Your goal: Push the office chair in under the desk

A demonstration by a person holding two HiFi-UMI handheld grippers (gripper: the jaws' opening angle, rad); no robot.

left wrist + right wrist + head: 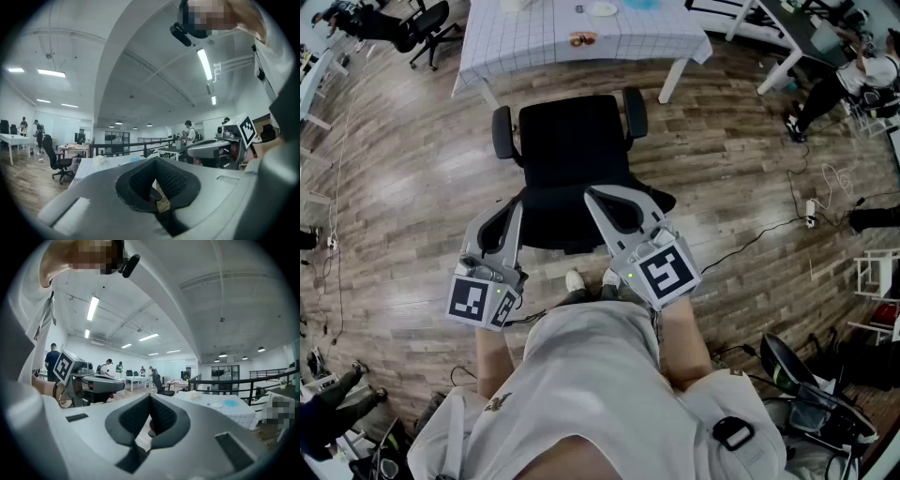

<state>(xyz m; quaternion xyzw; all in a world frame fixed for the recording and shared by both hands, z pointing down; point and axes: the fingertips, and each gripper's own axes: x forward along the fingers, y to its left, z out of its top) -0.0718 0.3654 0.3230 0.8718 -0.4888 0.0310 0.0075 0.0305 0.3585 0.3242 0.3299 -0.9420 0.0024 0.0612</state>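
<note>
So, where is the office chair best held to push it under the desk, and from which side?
Take the top edge of the backrest, coming from behind, the person's side. The office chair faces the desk, so the backrest is the nearest broad part and a push there should go straight under. The left gripper and right gripper are shut; open them first.

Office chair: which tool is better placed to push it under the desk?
Probably the right. The right tool, shut, sits over the middle of the backrest of the office chair. The left tool, also shut, is at its left edge, where a push might turn it.
</note>
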